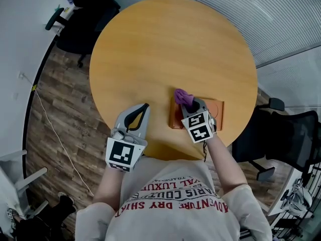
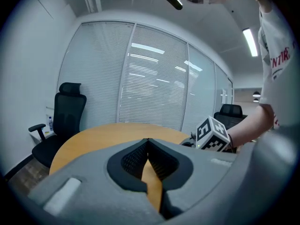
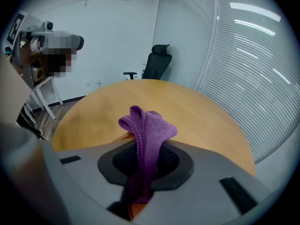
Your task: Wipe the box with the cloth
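Shirt [image 1: 170, 205]: one, white with red print, filling the bottom centre of the head view. Two forearms reach up the frame from it.
Marker cubes: two, one on each claw. They are the left cube [image 1: 123, 154] and the right cube [image 1: 200, 127] [image 2: 213, 134]. The right one also shows at centre right of the left gripper view.
Left gripper [image 1: 145, 106] [image 2: 148, 140]: lower centre-left, over the near rim of the table. Its jaw tips meet with nothing between them. Only tabletop shows through the gap behind the tips.
Right gripper [image 1: 188, 103] [image 3: 146, 146]: lower centre-right, over the box. Its jaws are clamped on the cloth.
Cloth [image 1: 182, 96] [image 3: 147, 125]: one, purple and bunched. It sticks out past the jaw tips at the box's upper left corner. Whether it touches the box cannot be told.
Box [image 1: 218, 108]: one, flat and orange-brown, on the lower right part of the table near the rim. The right gripper covers much of it.
Table [image 1: 170, 49]: one, round, light wood, filling the middle of the head view.
Office chairs: two black ones are clear, one at upper left [image 1: 85, 14] and one at the right edge [image 1: 296, 139].
Floor [image 1: 65, 109]: dark wood planks at left, with one thin white cable [image 1: 55, 134] trailing across them.
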`<state>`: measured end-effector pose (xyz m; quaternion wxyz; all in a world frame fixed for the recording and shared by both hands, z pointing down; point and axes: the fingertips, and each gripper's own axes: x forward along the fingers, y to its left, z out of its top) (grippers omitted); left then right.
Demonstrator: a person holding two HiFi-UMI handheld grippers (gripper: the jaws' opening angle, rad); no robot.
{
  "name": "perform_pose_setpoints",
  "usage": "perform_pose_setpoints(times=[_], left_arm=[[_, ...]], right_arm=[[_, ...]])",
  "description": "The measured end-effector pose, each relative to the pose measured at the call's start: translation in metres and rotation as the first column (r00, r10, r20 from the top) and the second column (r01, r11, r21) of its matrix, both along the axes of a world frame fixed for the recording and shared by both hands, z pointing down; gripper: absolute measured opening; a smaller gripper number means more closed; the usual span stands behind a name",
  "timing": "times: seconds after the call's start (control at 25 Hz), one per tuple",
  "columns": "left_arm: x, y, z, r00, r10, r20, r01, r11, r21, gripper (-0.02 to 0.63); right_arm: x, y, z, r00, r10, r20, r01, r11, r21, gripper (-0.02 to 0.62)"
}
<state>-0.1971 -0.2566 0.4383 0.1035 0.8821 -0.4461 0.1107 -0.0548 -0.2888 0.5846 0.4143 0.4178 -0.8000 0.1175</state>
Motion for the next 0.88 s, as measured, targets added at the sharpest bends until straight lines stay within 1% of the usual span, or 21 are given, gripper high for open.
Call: perform_pose_setpoints(times=[0.12, 0.28, 0.44, 0.72, 0.88], left_arm=[[-0.008, 0.001, 0.005, 0.999, -0.033, -0.014, 0.033, 0.999, -0.023, 0.009], [-0.008, 0.006, 0.007, 1.000, -0.028, 0.003, 0.028, 0.999, -0.026, 0.008], [-0.008, 0.011, 0.009, 1.000, -0.026, 0.009, 0.026, 0.999, -0.028, 0.009], [0.000, 0.019, 0.008, 1.000, -0.030, -0.003, 0.029, 0.999, -0.038, 0.009], [0.003, 0.026, 0.010, 1.000, -0.024, 0.001, 0.024, 0.999, -0.042, 0.009]], right_arm=[[-0.004, 0.003, 0.003, 0.999, -0.033, -0.035, 0.033, 0.999, 0.008, 0.077], [-0.006, 0.006, 0.004, 0.992, -0.086, -0.095, 0.087, 0.996, 0.011, 0.075], [-0.008, 0.011, 0.004, 0.990, -0.099, -0.102, 0.100, 0.995, 0.008, 0.077], [-0.009, 0.037, 0.004, 0.988, -0.129, -0.083, 0.128, 0.992, -0.013, 0.077], [-0.012, 0.051, 0.004, 0.985, -0.147, -0.092, 0.146, 0.989, -0.017, 0.076]])
